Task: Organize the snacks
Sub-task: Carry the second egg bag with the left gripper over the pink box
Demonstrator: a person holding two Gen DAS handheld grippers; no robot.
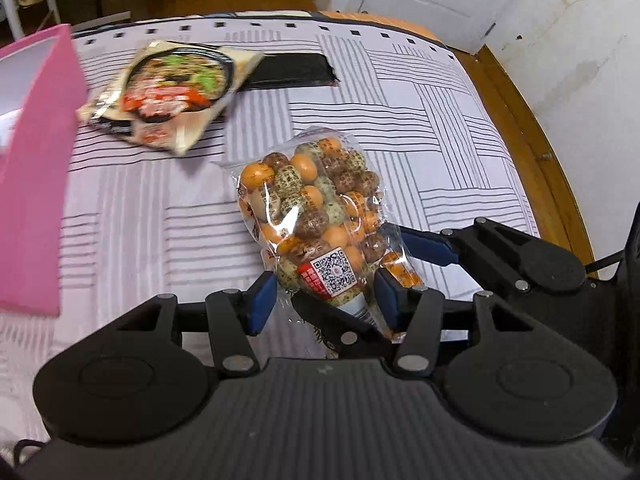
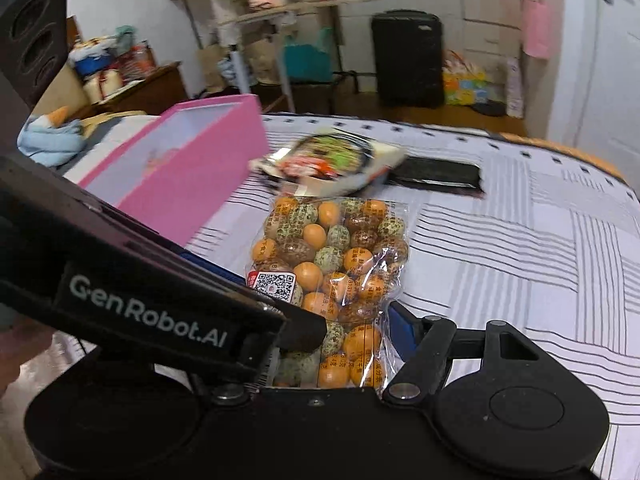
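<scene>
A clear bag of orange, brown and speckled wrapped eggs (image 1: 312, 200) hangs lifted over the striped bedsheet (image 1: 440, 120). My left gripper (image 1: 324, 300) is shut on its lower end near the QR label, blue pads on either side. In the right wrist view the same bag (image 2: 332, 248) runs into my right gripper (image 2: 344, 340). Its right blue pad (image 2: 400, 322) lies against the plastic. Its other finger is hidden behind the left device's housing (image 2: 152, 312). Both grippers hold the bag close together.
An open pink box (image 2: 192, 168) stands at the left, close to the bag. Beyond the bag, a noodle packet (image 2: 332, 160) lies beside a flat black object (image 2: 440, 176). The bed's wooden edge (image 1: 520, 120) curves along the right, by a white wall.
</scene>
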